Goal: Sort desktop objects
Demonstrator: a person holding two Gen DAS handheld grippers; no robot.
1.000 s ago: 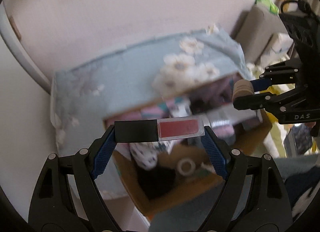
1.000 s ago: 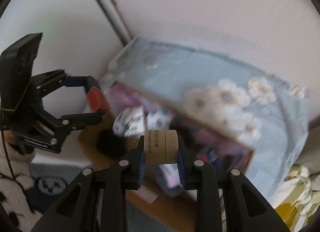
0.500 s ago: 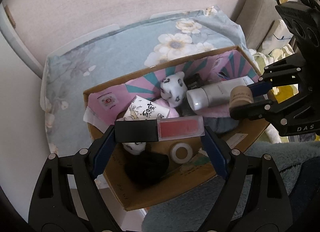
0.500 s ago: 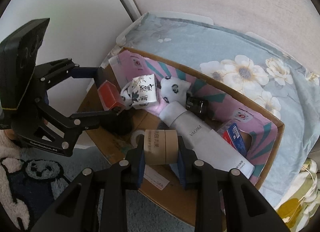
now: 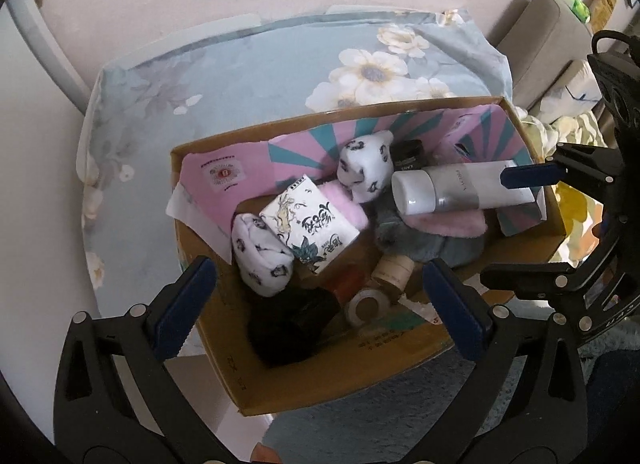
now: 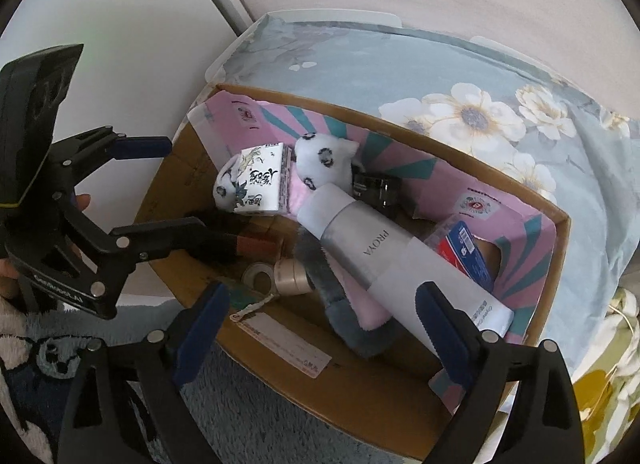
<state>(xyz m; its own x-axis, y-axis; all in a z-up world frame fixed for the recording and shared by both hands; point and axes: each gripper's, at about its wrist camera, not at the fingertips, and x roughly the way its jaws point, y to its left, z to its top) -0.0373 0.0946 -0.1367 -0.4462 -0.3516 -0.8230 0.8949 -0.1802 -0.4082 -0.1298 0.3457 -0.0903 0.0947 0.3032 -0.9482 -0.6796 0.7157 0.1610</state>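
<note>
A cardboard box (image 5: 320,380) (image 6: 352,388) holds several objects. The beige tape roll (image 5: 394,270) (image 6: 294,276) lies on the box floor beside a smaller grey tape roll (image 5: 368,306) (image 6: 260,275). The red lip gloss tube (image 6: 256,246) lies in the box; in the left wrist view only its red part (image 5: 346,284) shows. My left gripper (image 5: 320,304) is open and empty above the box's near edge. My right gripper (image 6: 320,324) is open and empty above the box.
The box also holds a white PROYA tube (image 6: 372,252), white patterned socks (image 5: 262,254), a tissue pack (image 5: 310,224), a small black jar (image 6: 376,188), pink and grey cloths and a black item (image 5: 288,324). A floral cushion (image 5: 248,64) lies behind. Carpet is in front.
Both grippers opened. The lip gloss tube left the left gripper and the beige tape roll left the right gripper; both now lie in the box.
</note>
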